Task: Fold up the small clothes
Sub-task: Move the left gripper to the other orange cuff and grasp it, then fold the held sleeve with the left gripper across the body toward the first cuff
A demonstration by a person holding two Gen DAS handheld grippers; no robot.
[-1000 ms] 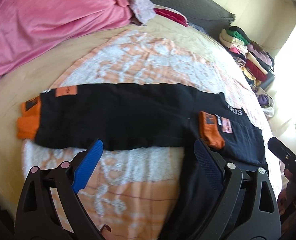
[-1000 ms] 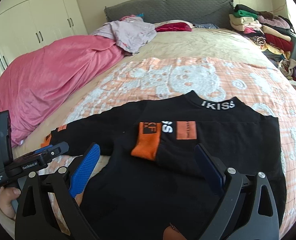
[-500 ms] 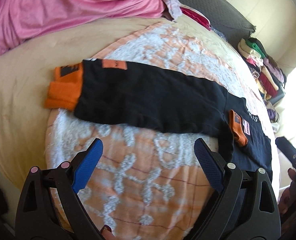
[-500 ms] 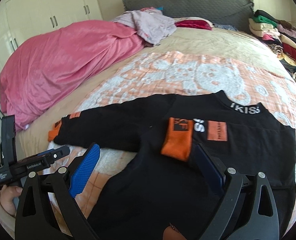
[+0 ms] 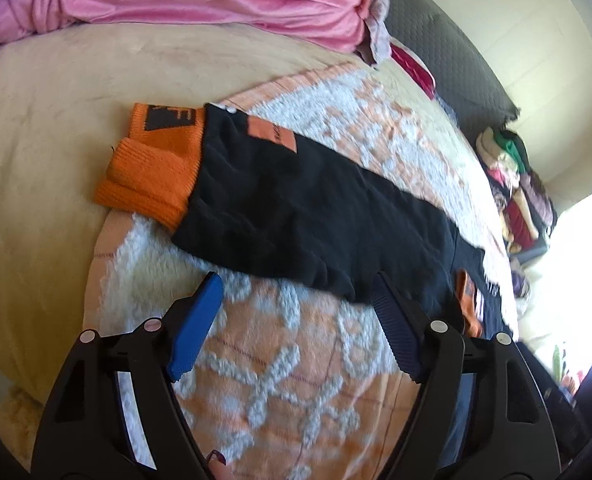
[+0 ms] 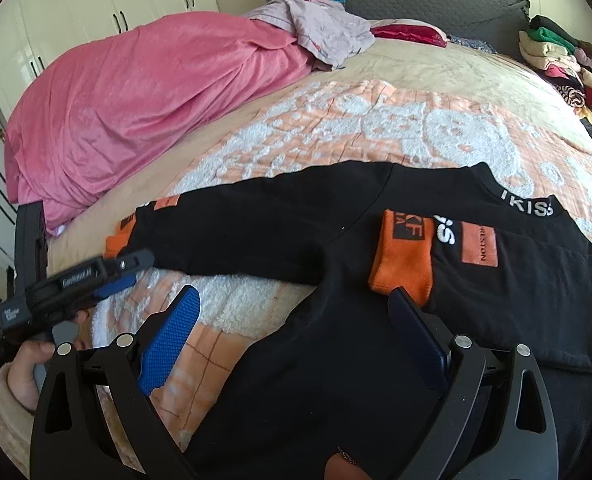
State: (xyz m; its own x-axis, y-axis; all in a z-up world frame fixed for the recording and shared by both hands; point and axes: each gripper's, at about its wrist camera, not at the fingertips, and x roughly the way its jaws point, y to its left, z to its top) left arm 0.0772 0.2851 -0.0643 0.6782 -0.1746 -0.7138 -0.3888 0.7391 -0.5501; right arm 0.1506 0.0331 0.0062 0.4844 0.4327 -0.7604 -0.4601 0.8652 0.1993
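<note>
A black long-sleeved knit sweater w/ orange cuffs (image 6: 375, 300) lies flat on the orange-and-white patterned fleece blanket (image 6: 375, 120) spread over the bed. Its right sleeve is folded across the chest, orange cuff (image 6: 403, 258) resting on the body just below the collar lettering; the other sleeve (image 5: 315, 216) stretches out sideways, its orange cuff (image 5: 152, 172) lying past the blanket edge on the beige bedsheet (image 5: 48, 120). The left tool (image 5: 296, 292) has its fingers spread wide, holding nothing, just beside the outstretched sleeve's lower edge. The right tool (image 6: 296, 304) is likewise wide open & empty, over the sweater's body near the folded cuff. A pink crumpled duvet (image 6: 136, 92) sits further back, w/ a stack of folded clothes (image 6: 567, 64) at the bed's far side.
</note>
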